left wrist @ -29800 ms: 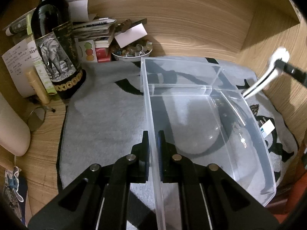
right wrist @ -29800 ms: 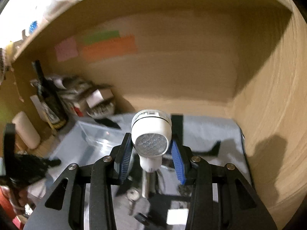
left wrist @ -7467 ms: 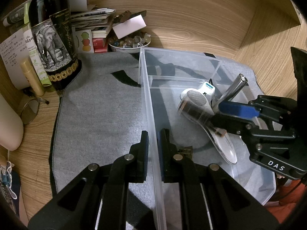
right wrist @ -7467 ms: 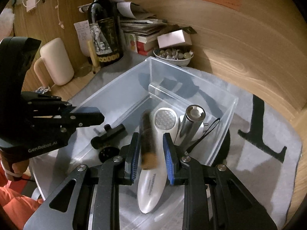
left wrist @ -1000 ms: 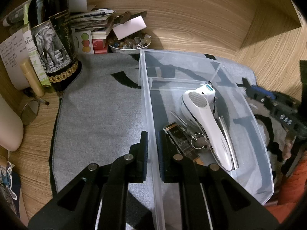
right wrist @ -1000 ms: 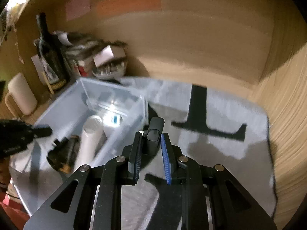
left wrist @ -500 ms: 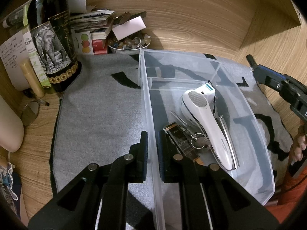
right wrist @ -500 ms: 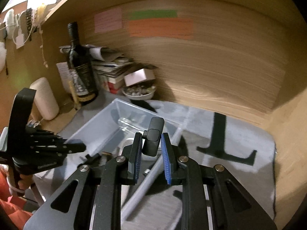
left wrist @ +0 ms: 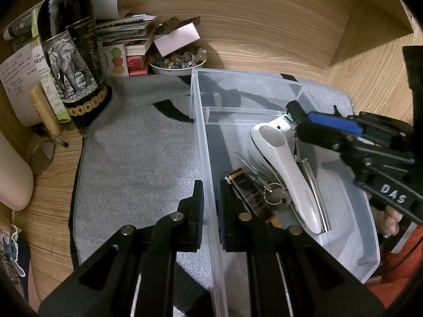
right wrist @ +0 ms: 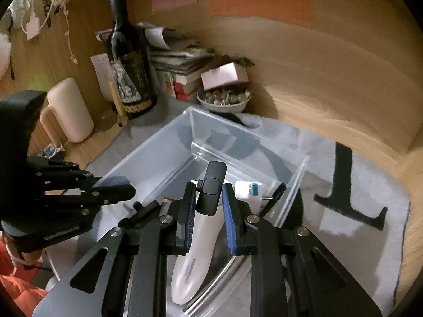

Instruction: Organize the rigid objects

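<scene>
A clear plastic bin point(left wrist: 351, 240) sits on a grey mat; it also shows in the right wrist view point(right wrist: 158, 155). My left gripper point(left wrist: 210, 200) is shut on the bin's left wall. Inside lie a white handheld device point(left wrist: 285, 163), a dark rectangular bar point(left wrist: 251, 198), keys point(left wrist: 276, 194) and a metal rod point(left wrist: 313, 182). My right gripper point(right wrist: 208, 203) is shut on a small black clip-like object point(right wrist: 212, 187) and holds it above the white device point(right wrist: 201, 240), over the bin. It reaches in from the right in the left wrist view point(left wrist: 317, 125).
A wine bottle point(left wrist: 71, 50), papers and books, and a bowl of stones point(left wrist: 177, 62) stand along the back wall. A cream cylinder point(right wrist: 70, 111) and a small tube point(left wrist: 45, 112) are at the left. Wooden walls enclose the back and right.
My right gripper has carried the black object from the mat at the right to above the bin's contents. My left gripper has kept its hold on the bin wall.
</scene>
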The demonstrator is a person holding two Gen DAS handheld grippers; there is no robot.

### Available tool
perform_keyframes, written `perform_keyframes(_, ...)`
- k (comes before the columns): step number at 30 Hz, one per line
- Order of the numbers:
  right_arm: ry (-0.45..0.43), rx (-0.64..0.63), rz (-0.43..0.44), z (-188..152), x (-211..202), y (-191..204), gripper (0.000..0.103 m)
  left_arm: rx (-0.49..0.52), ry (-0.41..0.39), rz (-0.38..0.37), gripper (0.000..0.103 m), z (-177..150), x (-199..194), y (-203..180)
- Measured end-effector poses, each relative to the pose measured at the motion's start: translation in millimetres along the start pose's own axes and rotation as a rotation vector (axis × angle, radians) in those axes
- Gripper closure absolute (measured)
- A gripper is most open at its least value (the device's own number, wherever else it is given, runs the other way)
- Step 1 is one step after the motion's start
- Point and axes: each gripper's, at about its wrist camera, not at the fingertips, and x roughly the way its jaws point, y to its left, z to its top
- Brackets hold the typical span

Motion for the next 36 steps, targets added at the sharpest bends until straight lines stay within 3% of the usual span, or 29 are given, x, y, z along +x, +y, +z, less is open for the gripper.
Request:
perform_keyframes(3, 0.017, 0.006, 0.01, -1.3, 0.9, -0.4, 0.081, -0.001, -0.001, -0.003, 0.093, 0.3, -0.1, 0.5)
perform_keyframes(4, 0.011, 0.006, 0.001, -1.9, -0.4, -0.5, 0.077, -0.003, -0.001, -0.005, 0.093, 0.2, -0.3, 0.4)
perform_keyframes(6, -0.012, 0.011, -0.017, -2.9, -5.9, -0.7, 0.06, -0.003, -0.001, -0.005, 0.093, 0.4, -0.5, 0.5)
perform_keyframes(10, -0.043, 0.013, -0.019, -2.6, -18.3, -1.4, 0.053, -0.01, -0.002, -0.009, 0.093, -0.1, -1.1, 0.7)
perform_keyframes(12, -0.052, 0.031, -0.019, -4.1, -24.9, -4.1, 0.035, -0.015, -0.008, -0.004, 0.093, -0.1, -1.5, 1.4)
perform_keyframes(15, -0.087, 0.057, -0.029, -7.4, -37.8, -8.3, 0.032, -0.03, -0.01, -0.007, 0.092, 0.0, -2.5, 3.0)
perform_keyframes(17, -0.123, 0.066, -0.063, -10.7, -48.4, -10.1, 0.032, -0.032, -0.023, 0.005, 0.084, 0.0, -6.5, 3.0)
perform_keyframes(20, -0.156, 0.079, -0.098, -15.4, -62.4, -11.8, 0.031, -0.04, -0.068, 0.022, 0.061, -0.1, -18.6, 2.4)
perform_keyframes(23, -0.212, 0.116, -0.123, -21.9, -81.2, -14.5, 0.019, -0.048, -0.142, 0.051, 0.041, 0.3, -38.5, -1.3)
perform_keyframes(25, -0.249, 0.133, -0.129, -25.4, -93.8, -13.3, 0.018, -0.053, -0.198, 0.059, 0.028, 0.4, -53.6, -6.3)
perform_keyframes(29, -0.326, 0.15, -0.166, -34.0, -118.3, -8.3, 0.0, -0.038, -0.293, 0.07, 0.015, -2.4, -79.4, -21.8)
perform_keyframes(31, -0.367, 0.145, -0.19, -38.8, -131.2, -5.3, 0.0, -0.032, -0.353, 0.07, 0.006, -5.3, -92.6, -32.6)
perform_keyframes(36, -0.43, 0.152, -0.216, -50.9, -155.4, -3.5, 0.0, -0.022, -0.462, 0.053, 0.002, -13.8, -118.5, -53.6)
